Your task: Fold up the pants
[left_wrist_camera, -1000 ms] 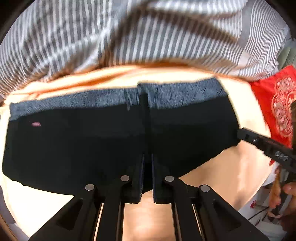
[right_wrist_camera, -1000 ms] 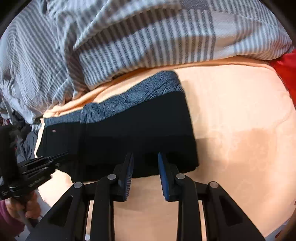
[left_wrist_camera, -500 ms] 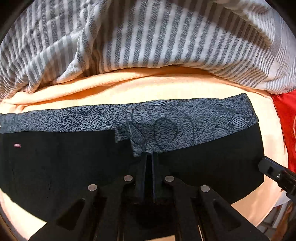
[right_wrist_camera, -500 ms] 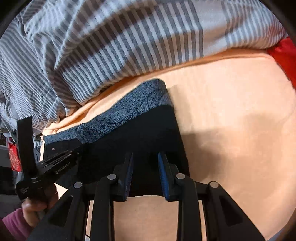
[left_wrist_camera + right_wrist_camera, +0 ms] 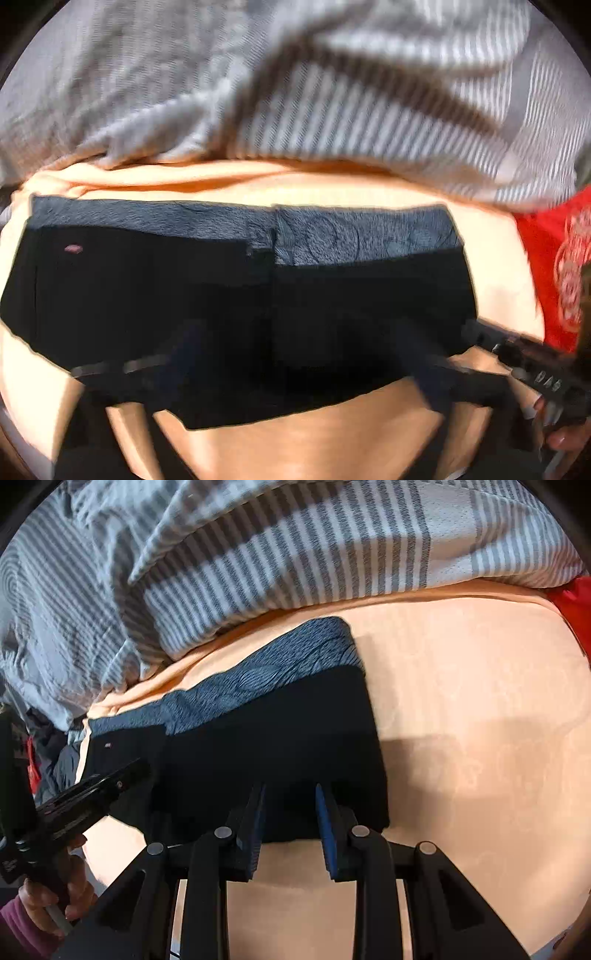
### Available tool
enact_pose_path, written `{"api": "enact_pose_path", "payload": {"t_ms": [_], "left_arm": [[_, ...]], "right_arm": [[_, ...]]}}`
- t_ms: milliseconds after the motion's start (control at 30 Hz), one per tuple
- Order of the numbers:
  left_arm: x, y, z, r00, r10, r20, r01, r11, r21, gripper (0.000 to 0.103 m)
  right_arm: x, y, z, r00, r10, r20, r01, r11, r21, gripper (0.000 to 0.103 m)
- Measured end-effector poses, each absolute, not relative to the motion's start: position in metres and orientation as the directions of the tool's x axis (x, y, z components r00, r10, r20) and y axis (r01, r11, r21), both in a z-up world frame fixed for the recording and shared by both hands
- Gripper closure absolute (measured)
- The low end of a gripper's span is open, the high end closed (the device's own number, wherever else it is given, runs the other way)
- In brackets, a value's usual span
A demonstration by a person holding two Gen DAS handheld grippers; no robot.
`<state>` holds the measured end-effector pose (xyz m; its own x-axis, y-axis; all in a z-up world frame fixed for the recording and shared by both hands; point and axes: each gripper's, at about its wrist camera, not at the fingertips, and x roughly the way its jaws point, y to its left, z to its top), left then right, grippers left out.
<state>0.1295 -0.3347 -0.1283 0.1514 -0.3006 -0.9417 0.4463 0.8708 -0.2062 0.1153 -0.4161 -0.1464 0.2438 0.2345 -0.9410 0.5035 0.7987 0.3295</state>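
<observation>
Folded black pants [image 5: 266,746] lie flat on peach sheet [image 5: 461,701], long axis running side to side, grey band at far edge. Right gripper [image 5: 290,823] hovers over near right hem, jaws partly apart, nothing pinched. Left gripper [image 5: 295,369] (blurred) over middle near edge, jaws opening, clear of cloth. Striped duvet [image 5: 295,546] beyond
</observation>
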Motion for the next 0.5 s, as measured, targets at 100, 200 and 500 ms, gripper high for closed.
{"api": "enact_pose_path", "payload": {"t_ms": [100,200,500], "left_arm": [[0.127,-0.329,-0.118,0.16,-0.292,-0.943,0.414,0.887,-0.205,0.001],[0.124,-0.318,-0.121,0.148,-0.27,-0.951,0.383,0.903,-0.196,0.001],[0.113,-0.231,-0.139,0.072,-0.229,-0.971,0.216,0.954,-0.209,0.001]], "right_arm": [[0.115,-0.406,-0.142,0.233,0.248,-0.94,0.473,0.816,0.332,0.072],[0.118,-0.393,-0.138,0.224,0.261,-0.939,0.429,0.839,0.335,0.067],[0.131,-0.351,-0.131,0.183,0.267,-0.946,0.343,0.885,0.316,0.058]]}}
